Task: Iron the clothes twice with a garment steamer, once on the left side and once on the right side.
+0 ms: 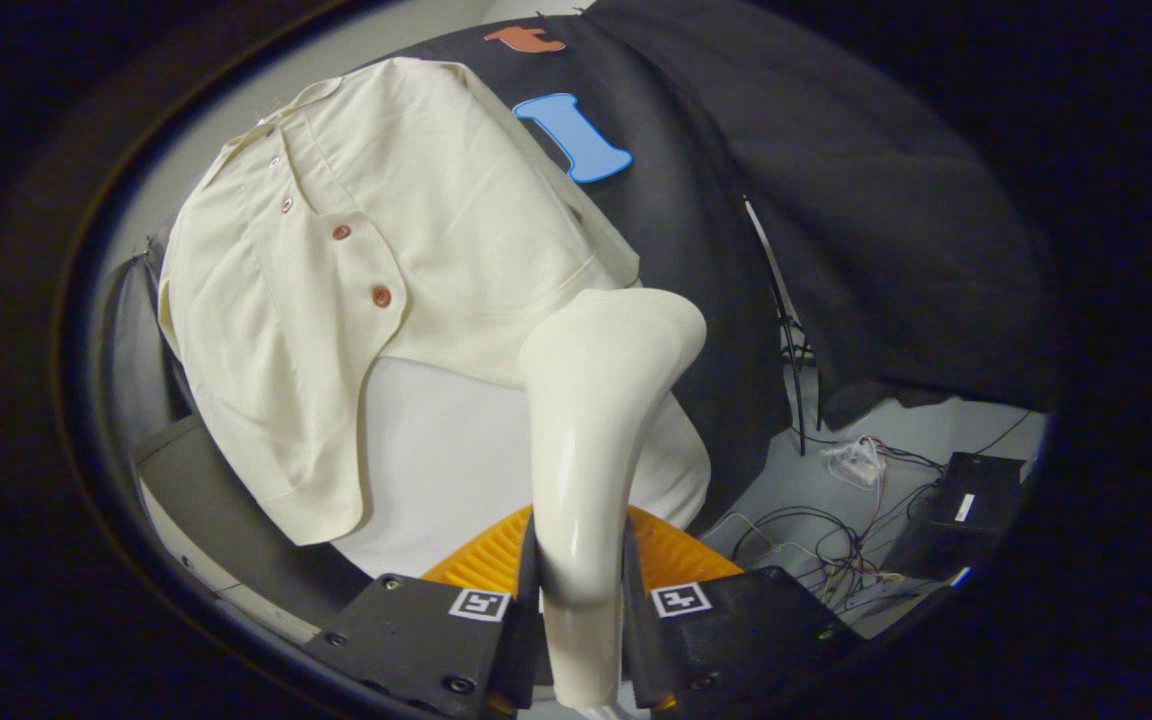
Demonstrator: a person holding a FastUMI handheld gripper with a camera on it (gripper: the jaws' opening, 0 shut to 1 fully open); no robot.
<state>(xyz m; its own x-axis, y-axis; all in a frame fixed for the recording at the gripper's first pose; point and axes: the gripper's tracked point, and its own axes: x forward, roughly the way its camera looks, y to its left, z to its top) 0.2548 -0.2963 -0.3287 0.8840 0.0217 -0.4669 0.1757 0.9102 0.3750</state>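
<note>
clamped on the handle of the garment steamer [591, 440], the gripper [581, 610], both fingers pressing its sides. steamer head bent toward 1 o'clock, against the lower right of the cream shirt [356, 260]. shirt hanging beyond the fingers toward 11 o'clock, three brown buttons [341, 232] down its placket. tangled cables [836, 540] and a black box [971, 490] on the floor at 3 o'clock.
</note>
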